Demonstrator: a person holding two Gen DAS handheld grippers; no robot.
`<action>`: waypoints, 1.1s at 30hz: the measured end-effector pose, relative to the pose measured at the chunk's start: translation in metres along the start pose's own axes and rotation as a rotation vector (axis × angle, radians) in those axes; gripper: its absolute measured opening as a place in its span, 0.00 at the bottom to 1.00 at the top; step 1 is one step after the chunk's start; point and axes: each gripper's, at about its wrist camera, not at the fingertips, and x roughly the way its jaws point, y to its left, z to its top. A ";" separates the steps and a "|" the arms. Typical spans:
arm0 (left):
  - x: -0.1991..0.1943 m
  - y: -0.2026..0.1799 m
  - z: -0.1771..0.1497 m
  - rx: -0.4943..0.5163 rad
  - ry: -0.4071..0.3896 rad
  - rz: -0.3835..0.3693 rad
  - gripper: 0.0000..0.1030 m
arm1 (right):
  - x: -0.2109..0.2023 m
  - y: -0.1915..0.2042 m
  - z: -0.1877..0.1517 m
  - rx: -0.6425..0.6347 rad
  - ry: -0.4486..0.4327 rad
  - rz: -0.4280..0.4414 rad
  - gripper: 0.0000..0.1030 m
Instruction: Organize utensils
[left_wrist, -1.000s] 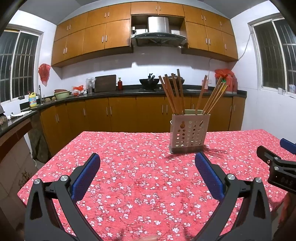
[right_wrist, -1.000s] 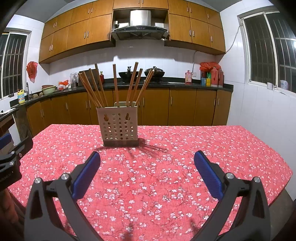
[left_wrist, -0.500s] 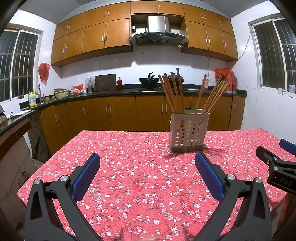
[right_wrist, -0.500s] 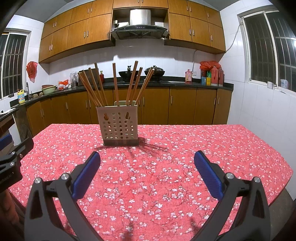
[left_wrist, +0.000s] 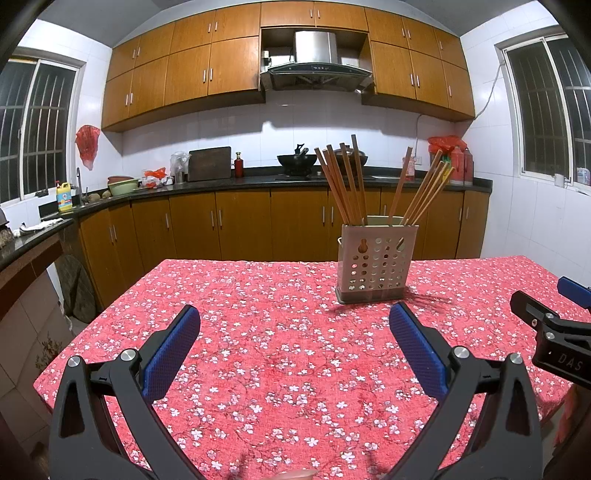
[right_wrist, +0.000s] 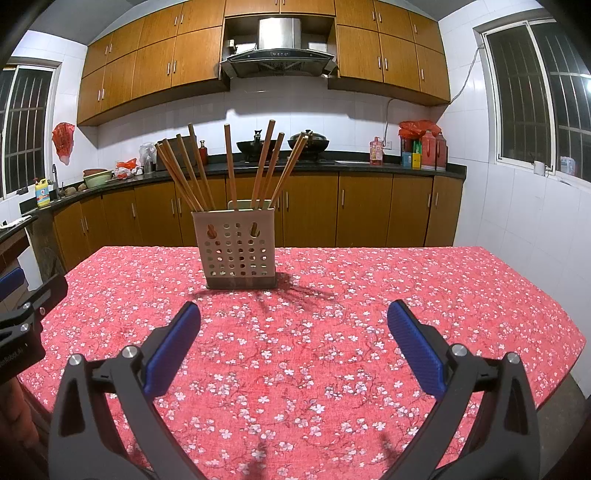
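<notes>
A beige perforated utensil holder (left_wrist: 373, 266) stands on the red floral tablecloth (left_wrist: 280, 354), with several wooden chopsticks (left_wrist: 343, 184) upright in it, fanned out. It also shows in the right wrist view (right_wrist: 238, 252) with its chopsticks (right_wrist: 229, 166). My left gripper (left_wrist: 294, 332) is open and empty, low over the cloth, short of the holder. My right gripper (right_wrist: 294, 328) is open and empty, likewise in front of the holder. The right gripper's body shows at the right edge of the left wrist view (left_wrist: 554, 332).
The table (right_wrist: 480, 295) ends at the right and near edges. Behind it runs a dark kitchen counter (left_wrist: 221, 182) with wooden cabinets, a wok, bottles and a cutting board. White tiled walls and barred windows are at both sides.
Both grippers have drawn back slightly from the holder and tilted up a little. Both stay open and empty. The holder and chopsticks have not moved.
</notes>
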 end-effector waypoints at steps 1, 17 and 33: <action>0.000 0.000 0.000 0.000 0.000 0.000 0.98 | 0.000 0.000 0.000 0.000 0.000 0.000 0.96; 0.002 0.000 -0.001 -0.001 0.003 -0.002 0.98 | 0.001 0.000 -0.001 0.001 0.003 0.002 0.96; 0.003 0.000 -0.003 -0.001 0.006 -0.006 0.98 | 0.001 0.001 -0.002 0.002 0.004 0.003 0.96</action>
